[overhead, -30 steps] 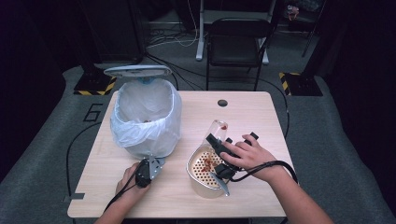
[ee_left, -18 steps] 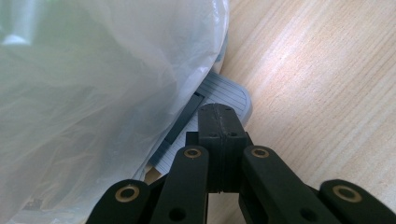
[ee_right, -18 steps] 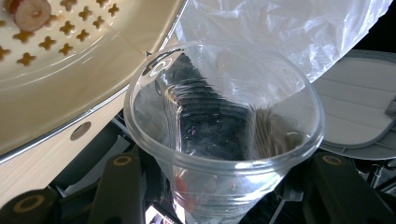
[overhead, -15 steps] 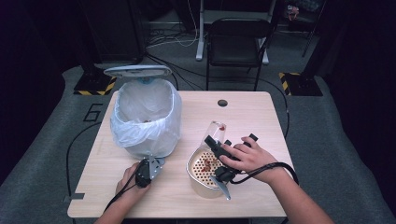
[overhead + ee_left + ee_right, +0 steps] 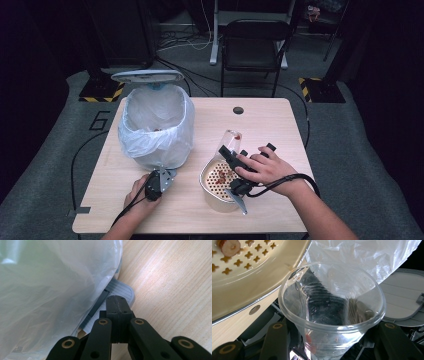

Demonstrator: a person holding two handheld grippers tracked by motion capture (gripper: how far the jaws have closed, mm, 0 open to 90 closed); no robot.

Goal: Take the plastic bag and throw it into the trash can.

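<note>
Your right tool [image 5: 231,159] grips a clear plastic cup [image 5: 229,140], tilted above the perforated basket [image 5: 218,178] on the desk [image 5: 270,125]. You seem to be tipping its contents there (some reddish bits lie inside). Your left tool [image 5: 117,305], jaws pressed together and empty, rests on the bin's pedal [image 5: 122,291]. The lined bin [image 5: 156,125] stands close beside.

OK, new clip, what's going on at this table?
A person works with two handheld grippers. The right gripper holds a clear plastic cup, tipped over a perforated strainer bowl with some reddish bits in it. The left gripper, jaws shut, presses on the pedal of a bag-lined bin, whose lid stands open. Nothing is going into the bin at this moment.
</note>
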